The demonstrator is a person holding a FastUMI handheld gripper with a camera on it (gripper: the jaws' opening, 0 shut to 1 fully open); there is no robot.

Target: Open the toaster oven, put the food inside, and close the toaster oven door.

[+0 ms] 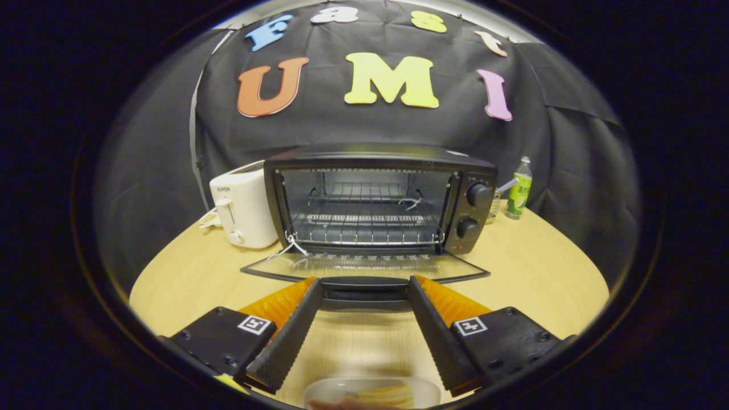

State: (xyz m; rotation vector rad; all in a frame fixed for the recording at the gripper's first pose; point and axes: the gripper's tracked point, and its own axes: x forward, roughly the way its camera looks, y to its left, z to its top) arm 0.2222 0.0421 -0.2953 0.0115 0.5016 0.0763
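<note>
The gripper (364, 285) is seen with its two fingers (287, 333) spread wide apart, nothing being clamped between them. Their tips are set at either end of the door handle (364, 288), which is framed between them; whether the tips touch the handle cannot be told. The handle belongs to the glass door (364, 265) of the toaster oven (379, 196), and the door is folded fully down so that it lies flat just above the wooden table (529, 267). Behind the fingers, close under the camera, a clear container (373, 392) is seen on the table, with pale yellow food (384, 394) held in it; it is blurred, and part of a hand (342, 405) is glimpsed at its near rim. Beyond the lowered door the oven's cavity is laid open, a wire rack (364, 219) being set across it. Two dark knobs (472, 210) are stacked on the panel at the oven's right side. A white toaster (242, 210) is stood just beside the oven on its left, touching or nearly so. To the right of the oven, near the back edge of the table, a green bottle (519, 193) is stood upright, with a small glass-like item just beside the oven that is too small to be made out.
</note>
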